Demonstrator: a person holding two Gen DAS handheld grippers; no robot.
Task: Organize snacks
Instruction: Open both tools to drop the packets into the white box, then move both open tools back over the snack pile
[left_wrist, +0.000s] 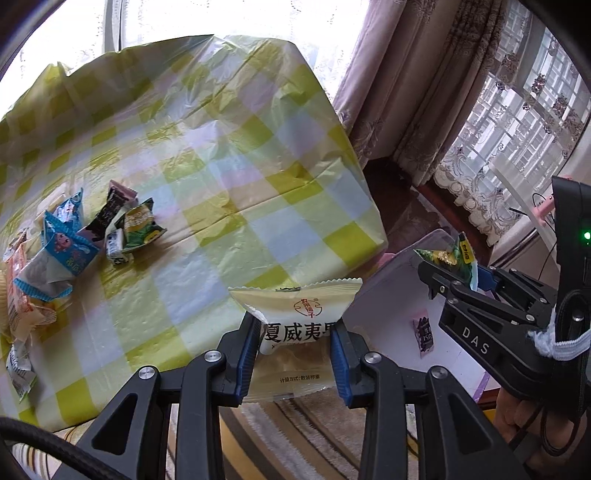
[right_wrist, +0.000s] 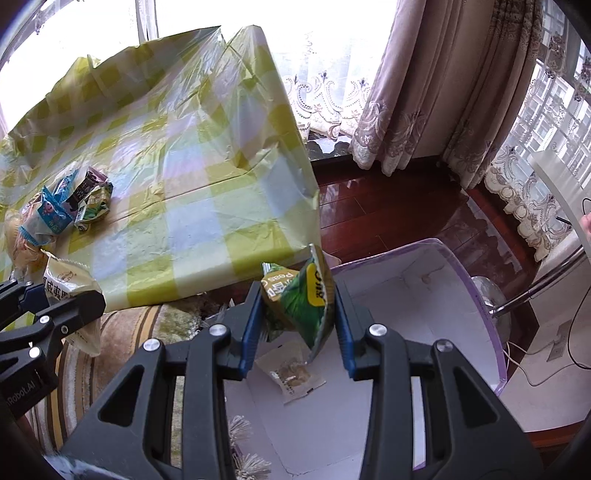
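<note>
My left gripper (left_wrist: 294, 341) is shut on a cream snack packet (left_wrist: 295, 314) with red and black print, held past the near edge of the table (left_wrist: 229, 155). My right gripper (right_wrist: 298, 317) is shut on a green peas packet (right_wrist: 301, 299), hanging over a white box with a purple rim (right_wrist: 424, 314). In the left wrist view the right gripper (left_wrist: 448, 271) with its green packet (left_wrist: 448, 258) hovers above that box (left_wrist: 391, 295). A beige packet (right_wrist: 291, 373) lies on the box floor, and a small dark one (left_wrist: 424, 332) too. Several loose snacks (left_wrist: 74, 236) remain piled at the table's left.
A green and white checked cloth (right_wrist: 207, 177) covers the table. A striped rug (right_wrist: 122, 332) lies below the table edge. Dark wooden floor (right_wrist: 369, 206), curtains (right_wrist: 424, 81) and a chair leg (right_wrist: 535, 291) stand to the right. Cables (right_wrist: 543, 369) trail beside the box.
</note>
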